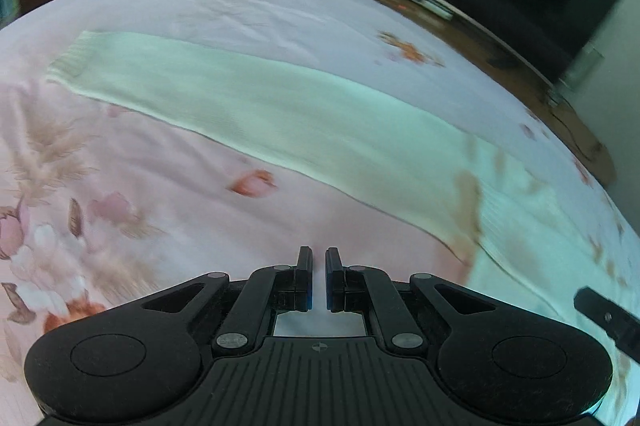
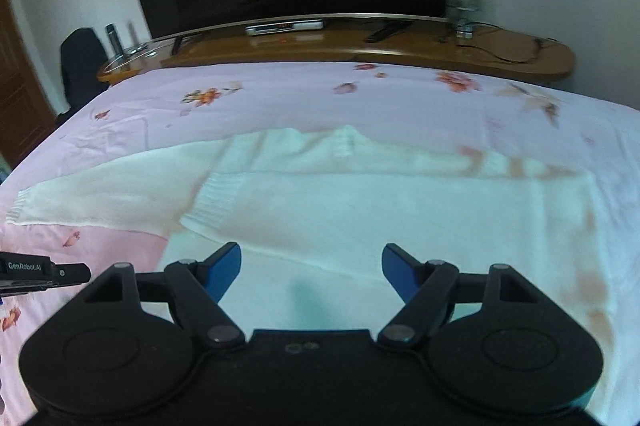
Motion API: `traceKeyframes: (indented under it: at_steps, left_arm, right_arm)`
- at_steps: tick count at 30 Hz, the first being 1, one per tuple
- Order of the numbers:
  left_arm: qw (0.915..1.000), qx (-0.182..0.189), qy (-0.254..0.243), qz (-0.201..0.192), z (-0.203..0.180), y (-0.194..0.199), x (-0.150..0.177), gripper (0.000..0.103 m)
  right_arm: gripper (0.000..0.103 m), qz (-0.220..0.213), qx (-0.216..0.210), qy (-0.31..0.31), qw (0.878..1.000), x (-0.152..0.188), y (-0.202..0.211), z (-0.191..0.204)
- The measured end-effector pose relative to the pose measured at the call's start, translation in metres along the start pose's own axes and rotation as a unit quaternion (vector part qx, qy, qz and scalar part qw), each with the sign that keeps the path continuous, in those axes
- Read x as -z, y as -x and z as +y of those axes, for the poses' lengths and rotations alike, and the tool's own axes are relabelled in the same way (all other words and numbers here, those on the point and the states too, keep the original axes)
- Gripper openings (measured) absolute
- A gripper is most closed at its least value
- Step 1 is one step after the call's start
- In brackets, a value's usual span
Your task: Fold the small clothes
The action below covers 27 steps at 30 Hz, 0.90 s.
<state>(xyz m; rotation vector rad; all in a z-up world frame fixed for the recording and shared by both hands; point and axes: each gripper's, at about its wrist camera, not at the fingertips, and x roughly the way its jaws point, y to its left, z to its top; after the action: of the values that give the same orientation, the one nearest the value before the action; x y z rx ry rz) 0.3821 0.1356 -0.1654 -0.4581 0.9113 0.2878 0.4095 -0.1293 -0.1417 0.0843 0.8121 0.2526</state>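
White knitwear, a sweater [image 2: 360, 210], is spread on the floral bedsheet [image 2: 280, 94] near its far edge. The left gripper [image 1: 319, 268] is angled down, pinched together on nothing; the right gripper [image 2: 312, 266] is held apart above the sweater.

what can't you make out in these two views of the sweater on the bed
- Sweater near hem: right wrist view, hidden behind the right claw.
- Sweater's right edge: left wrist view, motion-blurred and cut off by the frame.
- Small boxes on the wooden shelf: too small and blurred to identify.

Black hand-held gripper [image 2: 312, 266], blue pads [image 2: 224, 272], silver pivot screws
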Motion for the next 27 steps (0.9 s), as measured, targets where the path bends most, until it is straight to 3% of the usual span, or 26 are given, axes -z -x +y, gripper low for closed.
traceKeyframes:
  at_steps: [5, 6, 8, 11, 14, 20, 21, 22, 23, 24, 26, 27]
  left_arm:
    - [0.9996, -0.023, 0.017, -0.005, 0.014, -0.009, -0.013, 0.004]
    - [0.9996, -0.024, 0.005, -0.014, 0.014, -0.007, -0.014, 0.004]
    - [0.9970, -0.029, -0.010, -0.071, 0.014, 0.002, -0.011, 0.003]
    - [0.9956, -0.043, -0.026, -0.079, 0.012, 0.002, -0.015, 0.004]
    - [0.9952, -0.067, -0.010, -0.070, 0.021, -0.004, -0.022, 0.004]
    - [0.9957, -0.077, 0.034, -0.038, 0.043, -0.018, -0.034, 0.005]
    - [0.9957, -0.079, 0.034, -0.036, 0.045, -0.019, -0.036, 0.017]
    - [0.9959, -0.075, 0.033, -0.038, 0.046, -0.019, -0.037, 0.054]
    - [0.9956, -0.074, 0.036, -0.045, 0.048, -0.018, -0.038, 0.081]
    - [0.9937, -0.082, 0.042, -0.063, 0.050, -0.014, -0.037, 0.101]
    - [0.9888, -0.084, 0.039, -0.117, 0.050, -0.003, -0.036, 0.103]
    - [0.9898, -0.076, 0.037, -0.115, 0.051, -0.003, -0.038, 0.103]
  right_arm:
    - [0.077, 0.005, -0.018, 0.020, 1.000, -0.007, -0.017, 0.012]
    - [0.077, 0.005, -0.020, 0.023, 1.000, -0.007, -0.020, 0.013]
    - [0.077, 0.009, -0.027, 0.024, 0.999, -0.007, -0.024, 0.015]
    - [0.077, 0.011, -0.028, 0.035, 0.999, -0.008, -0.029, 0.020]
    - [0.077, 0.010, -0.029, 0.045, 0.999, -0.009, -0.033, 0.025]
    - [0.077, 0.004, -0.023, 0.052, 0.998, -0.010, -0.040, 0.026]
    - [0.077, 0.001, -0.019, 0.052, 0.998, -0.010, -0.040, 0.026]
    - [0.077, -0.002, -0.015, 0.053, 0.998, -0.010, -0.041, 0.026]
    - [0.077, -0.005, -0.010, 0.055, 0.998, -0.010, -0.042, 0.025]
    - [0.077, -0.008, 0.000, 0.060, 0.998, -0.009, -0.042, 0.025]
    - [0.077, -0.004, 0.003, 0.061, 0.998, -0.008, -0.045, 0.023]
    - [0.077, 0.000, 0.000, 0.057, 0.998, -0.008, -0.046, 0.021]
